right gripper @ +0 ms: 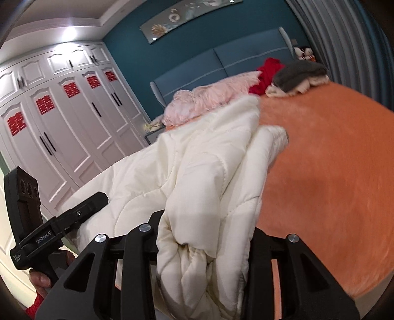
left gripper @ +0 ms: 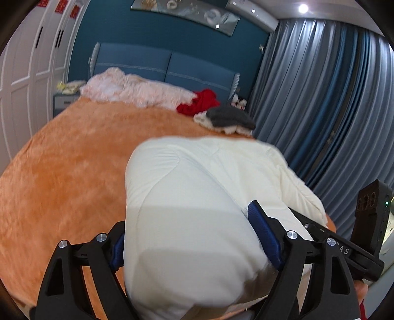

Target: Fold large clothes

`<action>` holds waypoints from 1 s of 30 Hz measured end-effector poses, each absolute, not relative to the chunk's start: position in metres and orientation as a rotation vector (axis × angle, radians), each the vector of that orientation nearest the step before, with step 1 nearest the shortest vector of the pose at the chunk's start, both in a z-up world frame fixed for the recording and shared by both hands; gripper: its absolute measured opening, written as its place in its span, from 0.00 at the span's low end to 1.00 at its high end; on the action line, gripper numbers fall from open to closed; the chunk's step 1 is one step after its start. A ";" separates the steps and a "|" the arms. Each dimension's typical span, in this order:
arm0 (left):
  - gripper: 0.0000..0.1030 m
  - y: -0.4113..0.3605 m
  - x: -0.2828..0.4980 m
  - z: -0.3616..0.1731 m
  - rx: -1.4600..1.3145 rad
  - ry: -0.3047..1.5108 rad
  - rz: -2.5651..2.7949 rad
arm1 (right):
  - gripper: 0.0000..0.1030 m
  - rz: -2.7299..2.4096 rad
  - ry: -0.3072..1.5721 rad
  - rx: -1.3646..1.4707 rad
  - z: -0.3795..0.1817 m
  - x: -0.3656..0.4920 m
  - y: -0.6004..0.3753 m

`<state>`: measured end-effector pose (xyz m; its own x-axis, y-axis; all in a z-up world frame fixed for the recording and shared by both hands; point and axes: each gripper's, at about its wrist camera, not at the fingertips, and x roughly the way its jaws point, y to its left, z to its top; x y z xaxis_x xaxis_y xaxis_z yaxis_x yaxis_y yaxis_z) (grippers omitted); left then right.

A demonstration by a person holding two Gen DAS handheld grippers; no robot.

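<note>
Holding a cream quilted jacket [left gripper: 197,197] over the near end of the orange bed [left gripper: 61,172]: your left gripper [left gripper: 194,236] clamps a thick fold, right gripper [right gripper: 204,246] pinches bunched fabric.

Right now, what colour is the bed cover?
Orange bed cover, best in the right wrist view.

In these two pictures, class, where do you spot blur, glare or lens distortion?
Left wrist view: white quilted garment smeared, ceiling lamp flares, curtains bow. Right wrist view: wardrobe doors curve, glare above them, orange bedspread soft.
</note>
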<state>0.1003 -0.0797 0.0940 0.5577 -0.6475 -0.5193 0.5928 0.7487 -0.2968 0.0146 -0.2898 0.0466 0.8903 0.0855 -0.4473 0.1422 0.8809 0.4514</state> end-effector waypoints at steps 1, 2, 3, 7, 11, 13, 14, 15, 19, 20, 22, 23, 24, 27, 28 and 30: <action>0.79 -0.078 0.106 0.099 -0.096 0.633 -0.735 | 0.31 -0.025 0.471 0.486 0.051 0.021 -0.289; 0.79 -0.075 0.109 0.103 -0.101 0.619 -0.737 | 0.31 -0.020 0.465 0.477 0.054 0.026 -0.288; 0.79 -0.073 0.114 0.106 -0.102 0.603 -0.738 | 0.31 -0.015 0.458 0.467 0.058 0.029 -0.286; 0.79 -0.061 0.133 0.119 -0.102 0.526 -0.740 | 0.31 0.003 0.427 0.423 0.072 0.055 -0.278; 0.79 -0.048 0.152 0.123 -0.118 0.469 -0.741 | 0.31 0.027 0.403 0.381 0.081 0.084 -0.270; 0.79 -0.039 0.166 0.119 -0.129 0.445 -0.741 | 0.31 0.037 0.400 0.361 0.081 0.099 -0.264; 0.79 -0.035 0.175 0.115 -0.139 0.439 -0.740 | 0.31 0.044 0.401 0.353 0.078 0.109 -0.261; 0.79 -0.032 0.181 0.113 -0.145 0.438 -0.739 | 0.31 0.049 0.403 0.347 0.075 0.118 -0.259; 0.79 -0.017 0.217 0.087 -0.169 0.452 -0.725 | 0.31 0.072 0.436 0.334 0.055 0.153 -0.252; 0.79 -0.014 0.224 0.081 -0.174 0.460 -0.721 | 0.31 0.077 0.449 0.334 0.046 0.164 -0.249; 0.79 -0.008 0.241 0.064 -0.183 0.482 -0.706 | 0.31 0.084 0.478 0.339 0.028 0.184 -0.246; 0.79 -0.006 0.249 0.054 -0.184 0.496 -0.698 | 0.31 0.085 0.489 0.342 0.020 0.189 -0.245; 0.79 -0.004 0.254 0.046 -0.183 0.507 -0.692 | 0.31 0.086 0.504 0.349 0.009 0.197 -0.244; 0.79 0.005 0.267 0.014 -0.186 0.540 -0.663 | 0.31 0.098 0.551 0.383 -0.025 0.210 -0.241; 0.79 0.007 0.269 0.007 -0.188 0.552 -0.656 | 0.31 0.100 0.564 0.389 -0.031 0.212 -0.238; 0.79 0.013 0.272 -0.013 -0.196 0.585 -0.636 | 0.31 0.109 0.612 0.412 -0.056 0.217 -0.233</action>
